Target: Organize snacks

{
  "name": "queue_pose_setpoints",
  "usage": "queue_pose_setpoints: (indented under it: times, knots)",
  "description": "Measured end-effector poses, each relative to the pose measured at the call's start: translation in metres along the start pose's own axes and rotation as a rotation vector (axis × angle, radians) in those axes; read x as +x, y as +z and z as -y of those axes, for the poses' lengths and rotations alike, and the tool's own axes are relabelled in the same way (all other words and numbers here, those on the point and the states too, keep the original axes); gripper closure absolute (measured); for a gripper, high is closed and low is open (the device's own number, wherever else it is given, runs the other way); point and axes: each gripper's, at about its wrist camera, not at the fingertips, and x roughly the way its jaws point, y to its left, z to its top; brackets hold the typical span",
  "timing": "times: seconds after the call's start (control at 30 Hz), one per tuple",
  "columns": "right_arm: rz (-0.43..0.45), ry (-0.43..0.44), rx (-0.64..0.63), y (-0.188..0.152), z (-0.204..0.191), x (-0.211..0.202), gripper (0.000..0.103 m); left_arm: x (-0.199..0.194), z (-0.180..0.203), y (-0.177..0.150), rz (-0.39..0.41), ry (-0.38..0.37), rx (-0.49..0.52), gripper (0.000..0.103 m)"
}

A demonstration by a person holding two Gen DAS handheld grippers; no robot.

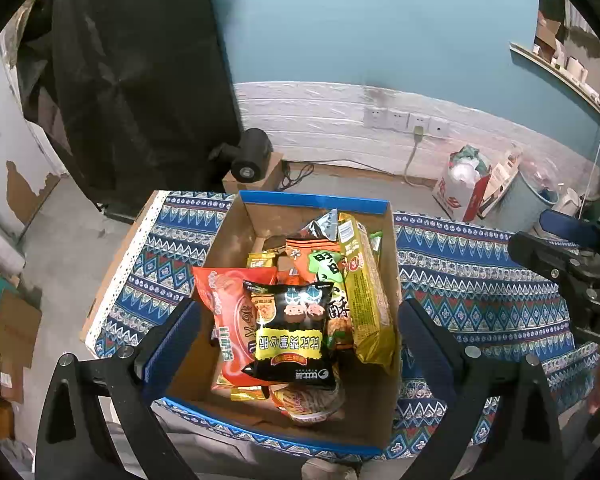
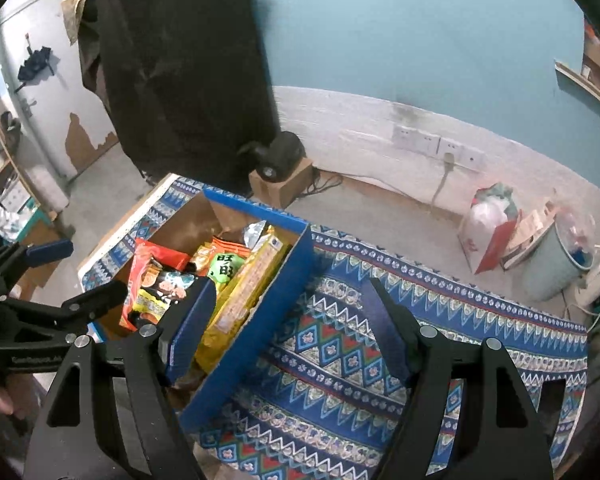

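A blue-edged cardboard box [image 1: 312, 200] stands on the patterned tablecloth and holds several snack packs. A black and yellow pack [image 1: 294, 332] lies on top, over a red pack [image 1: 228, 320]. A long yellow pack [image 1: 366, 292] leans along the box's right wall beside an orange and green pack [image 1: 320, 264]. My left gripper [image 1: 300, 336] is open above the box, its fingers straddling the packs. My right gripper [image 2: 286, 332] is open and empty over the box's right wall [image 2: 260, 320] and the cloth. The box [image 2: 256, 208] and its snacks also show in the right wrist view.
The blue patterned tablecloth [image 2: 340, 344] covers the table to the right of the box. Beyond the table's far edge are a black device on a small carton [image 1: 248, 164], a white and red bag [image 1: 466, 188], a pale bin [image 2: 556, 264] and wall sockets [image 1: 404, 120].
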Motion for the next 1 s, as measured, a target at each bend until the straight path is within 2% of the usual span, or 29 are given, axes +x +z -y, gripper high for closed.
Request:
queue_pose_setpoints:
  times: [0.3, 1.0]
  knots:
    - [-0.004, 0.000, 0.000, 0.0003, 0.0001, -0.0004, 0.028, 0.0023, -0.0046, -0.0009, -0.007, 0.016, -0.008, 0.004]
    - [-0.004, -0.009, -0.007, 0.0000, -0.0012, 0.0024, 0.028, -0.0027, -0.0053, -0.0006, 0.003, -0.004, -0.014, 0.004]
